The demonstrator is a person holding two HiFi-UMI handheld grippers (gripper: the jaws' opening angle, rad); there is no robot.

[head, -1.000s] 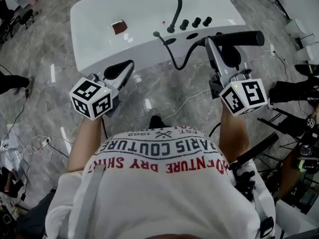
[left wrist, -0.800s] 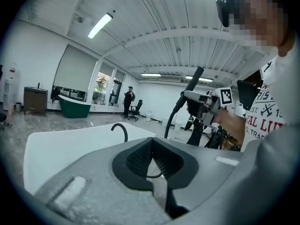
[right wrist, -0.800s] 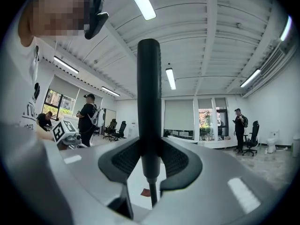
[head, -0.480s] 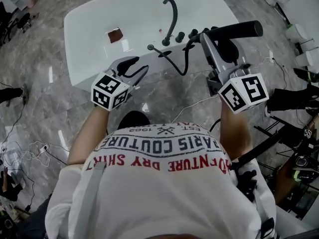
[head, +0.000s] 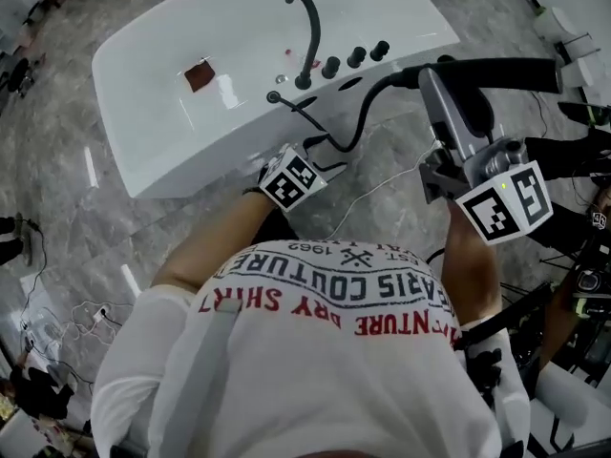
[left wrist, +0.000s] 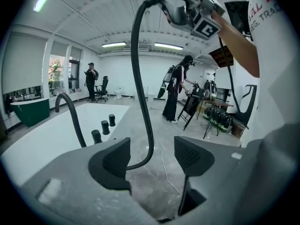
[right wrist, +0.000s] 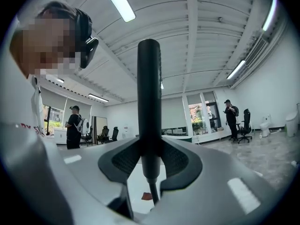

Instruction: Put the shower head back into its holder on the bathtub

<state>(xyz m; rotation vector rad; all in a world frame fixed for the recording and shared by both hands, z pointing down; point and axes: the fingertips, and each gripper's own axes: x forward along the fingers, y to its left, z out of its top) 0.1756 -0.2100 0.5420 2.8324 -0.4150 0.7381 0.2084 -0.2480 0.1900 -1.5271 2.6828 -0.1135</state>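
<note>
The black shower head (head: pixel 496 72) lies level over the floor beside the white bathtub (head: pixel 153 151). My right gripper (head: pixel 444 79) is shut on its handle (right wrist: pixel 149 102), which stands between the pads. Its black hose (head: pixel 339 141) sags from the tub rim in a loop and climbs to the head. My left gripper (head: pixel 315 153) is low at that loop, by the tub's side. Its jaws have just been opening; in the left gripper view the left gripper (left wrist: pixel 152 156) stands wide, with the hose (left wrist: pixel 140 78) hanging between the pads and untouched. A dark oval opening (head: pixel 348 84) lies beside the knobs (head: pixel 356 57).
A black curved faucet (head: pixel 305 27) rises from the tub rim. A reddish-brown square (head: pixel 199 74) lies in the tub. Thin cables (head: pixel 382 187) cross the marble floor. Black stands and gear (head: pixel 582 256) crowd the right side. People (left wrist: pixel 174 90) stand further back in the room.
My left gripper went from low at the left, jaws shut, across to the hose loop by the tub, and its jaws opened. The right gripper drifted right with the shower head.
</note>
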